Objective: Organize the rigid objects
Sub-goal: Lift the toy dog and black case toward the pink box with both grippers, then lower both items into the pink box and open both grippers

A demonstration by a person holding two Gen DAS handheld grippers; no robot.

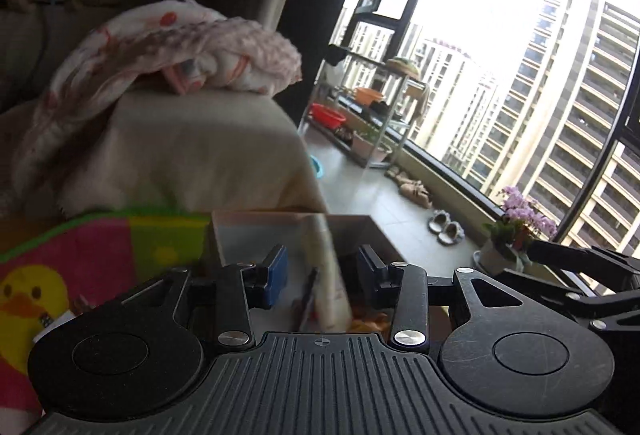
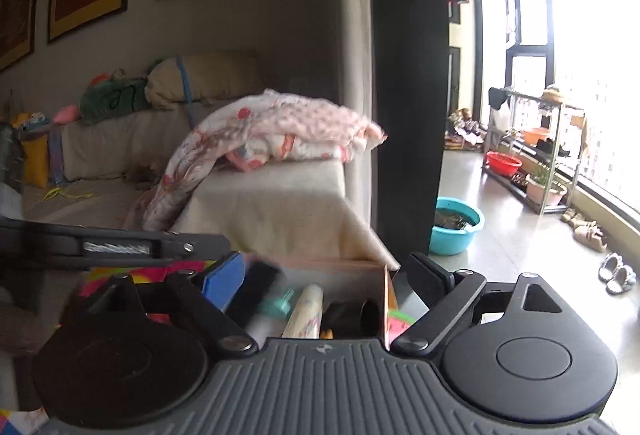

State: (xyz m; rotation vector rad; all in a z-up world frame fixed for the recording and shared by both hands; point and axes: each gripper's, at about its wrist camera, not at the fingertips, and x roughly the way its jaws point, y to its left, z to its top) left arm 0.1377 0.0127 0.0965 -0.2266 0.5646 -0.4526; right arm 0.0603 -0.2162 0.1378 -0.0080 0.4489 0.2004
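Observation:
A cardboard box point(image 1: 288, 223) stands in front of both grippers; it also shows in the right wrist view point(image 2: 340, 269). My left gripper point(image 1: 323, 271) is open over the box, with a cream bottle point(image 1: 330, 275) standing blurred between its blue fingers point(image 1: 276, 275), not gripped. My right gripper point(image 2: 326, 285) is open above the box. Below it lie a black-capped white tube point(image 2: 260, 295), a cream bottle point(image 2: 306, 311), a teal item point(image 2: 280, 305) and a black cylinder point(image 2: 356, 313).
A colourful duck-print cloth point(image 1: 80, 267) covers the table left of the box. A sofa with a pink blanket point(image 2: 272, 131) stands behind. A blue basin point(image 2: 456, 225), shoe rack point(image 2: 532, 155), slippers point(image 2: 618, 273) and potted flowers point(image 1: 516, 231) are by the window.

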